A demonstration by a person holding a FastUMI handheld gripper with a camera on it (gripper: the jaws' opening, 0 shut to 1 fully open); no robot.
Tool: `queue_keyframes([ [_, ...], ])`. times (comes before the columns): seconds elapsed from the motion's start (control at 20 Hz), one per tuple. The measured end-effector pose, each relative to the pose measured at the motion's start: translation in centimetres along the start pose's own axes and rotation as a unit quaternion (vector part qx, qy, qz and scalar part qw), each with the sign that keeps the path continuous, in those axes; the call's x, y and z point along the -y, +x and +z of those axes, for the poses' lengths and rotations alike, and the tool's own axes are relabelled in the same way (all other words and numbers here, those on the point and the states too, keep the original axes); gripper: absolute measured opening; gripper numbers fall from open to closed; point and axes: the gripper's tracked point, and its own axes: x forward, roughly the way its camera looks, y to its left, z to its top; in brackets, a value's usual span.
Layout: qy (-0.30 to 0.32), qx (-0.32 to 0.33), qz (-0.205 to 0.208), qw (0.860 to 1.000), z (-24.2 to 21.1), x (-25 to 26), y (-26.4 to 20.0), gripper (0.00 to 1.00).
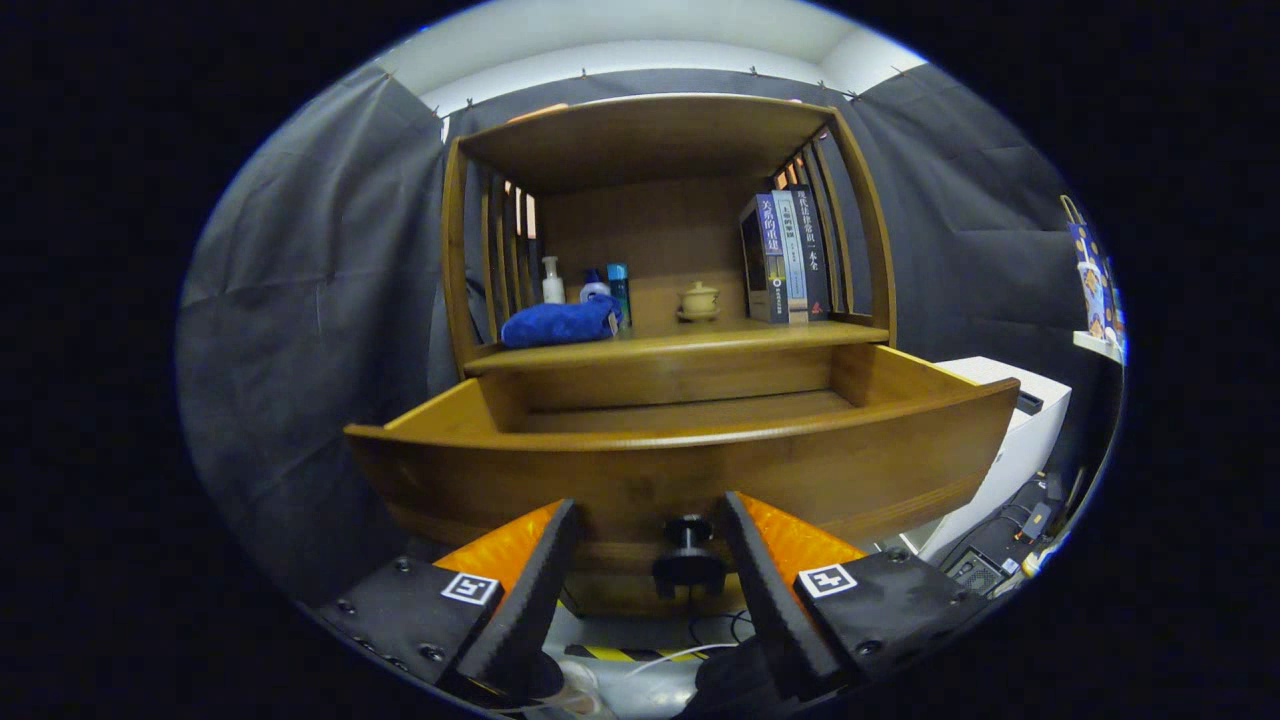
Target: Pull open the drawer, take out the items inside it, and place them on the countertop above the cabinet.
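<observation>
The tongs [645, 545] are low in the centre of the frame, and their two black fingers [525, 595] stand apart, with orange bodies behind them. Between the fingers, a little ahead of the tips, is the black knob [689, 560] of the drawer [680, 470]; neither finger touches it, there is a gap on both sides. The drawer is pulled out from the wooden cabinet [665, 250] and takes the middle of the frame. Its front board curves across from left to right, and behind it the inner floor [690, 412] of the drawer is visible as bare wood; the part close behind the front board is hidden, so I cannot tell if something lies there. Above the drawer is the counter [680, 345] of the cabinet, in the centre of the frame. On its left side lies a blue cloth [560, 323], and just behind it stand a white bottle [552, 281] and a blue bottle [619, 290]. Near the middle of the counter is a small tan lidded cup [698, 300] on a saucer. At the right side some books [785, 258] stand upright against the cabinet's slats. In the right of the frame, beside the drawer, stands a white box [1010, 430], and cables lie on the floor below it.
</observation>
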Motion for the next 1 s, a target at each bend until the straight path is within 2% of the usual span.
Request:
queue_keyframes([
  [0.3,0.036,0.035,0.007,0.999,5.8,-0.4,0.9,0.96],
  [0.4,0.036,0.058,0.016,0.998,8.5,-0.9,1.4,0.97],
  [0.5,0.031,0.067,0.007,0.997,10.2,-0.4,2.4,0.98],
  [0.7,0.046,0.038,-0.032,0.998,11.7,1.2,5.6,0.98],
  [0.9,0.05,-0.019,-0.036,0.998,11.3,1.9,9.5,0.98],
  [1.0,0.062,-0.062,-0.026,0.996,10.2,1.5,11.6,0.98],
])
